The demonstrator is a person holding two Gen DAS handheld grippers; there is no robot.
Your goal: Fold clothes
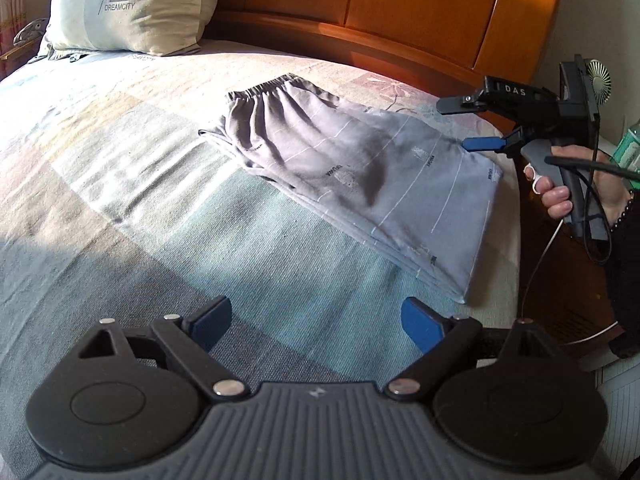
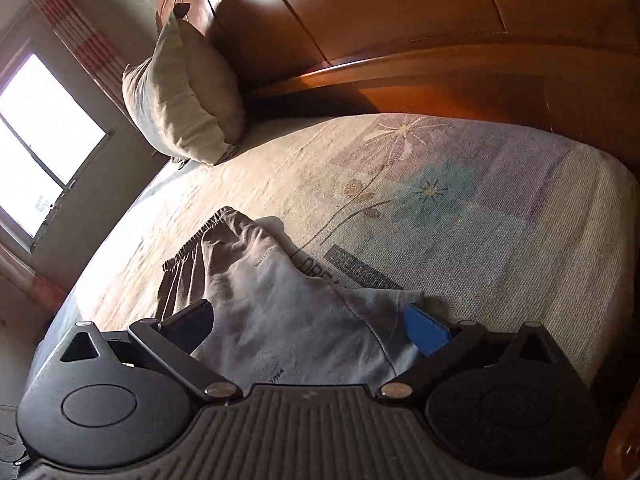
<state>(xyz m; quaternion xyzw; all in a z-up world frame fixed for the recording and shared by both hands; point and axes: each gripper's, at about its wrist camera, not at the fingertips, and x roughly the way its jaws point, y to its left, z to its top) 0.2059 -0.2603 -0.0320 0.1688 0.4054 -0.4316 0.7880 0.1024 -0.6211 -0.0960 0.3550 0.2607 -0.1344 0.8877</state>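
A pair of grey trousers (image 1: pixel 360 168) with an elastic waistband lies folded into a flat oblong on the bed, near its right edge. My left gripper (image 1: pixel 318 322) hovers open over bare sheet in front of the trousers, nothing between its blue pads. In the left wrist view my right gripper (image 1: pixel 460 124) hangs at the bed's right edge beside the trousers' far corner, held by a hand (image 1: pixel 556 196), jaws wide apart and empty. In the right wrist view the right gripper (image 2: pixel 308 320) stands open above the folded trousers (image 2: pixel 280 320), not pressing on them.
The bed sheet (image 1: pixel 120 152) has pale patches and a flower print (image 2: pixel 404 140). A cream pillow (image 1: pixel 132 4) leans against the orange wooden headboard (image 1: pixel 400 4) at the far left. A small fan (image 1: pixel 599 78) and a green bottle (image 1: pixel 628 146) stand beyond the bed's right edge. A window (image 2: pixel 36 136) shines at the left.
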